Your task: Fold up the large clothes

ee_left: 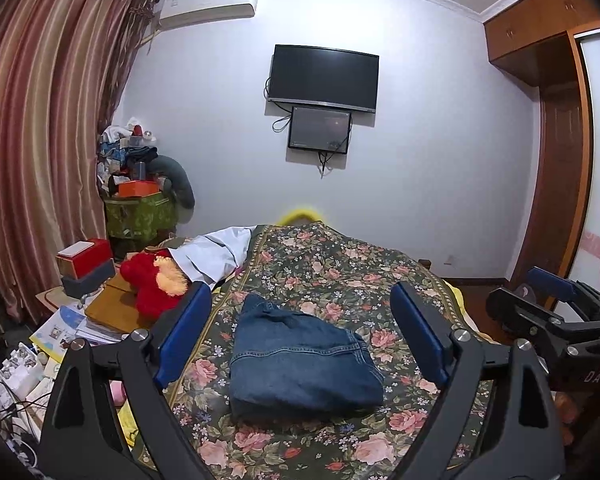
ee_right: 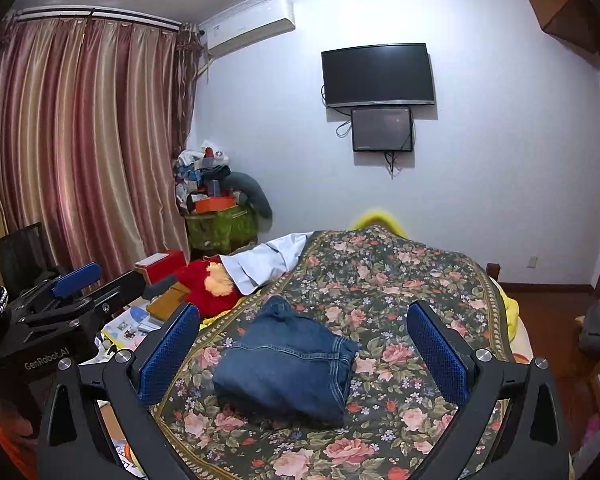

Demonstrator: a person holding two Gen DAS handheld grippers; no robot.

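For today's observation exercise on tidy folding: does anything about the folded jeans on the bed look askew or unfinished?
Slightly. The folded jeans lie on the floral bedspread as a compact bundle, but one denim end humps up at the far side and the right edge puckers, so it is not a flat, square stack. Nothing is spilled or damaged.

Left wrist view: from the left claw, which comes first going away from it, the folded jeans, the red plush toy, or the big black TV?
1. Folded jeans: lying on the floral bedspread, straight ahead of the open left claw.
2. Red plush toy: further back, at the bed's left edge.
3. Big black TV: mounted on the far wall.
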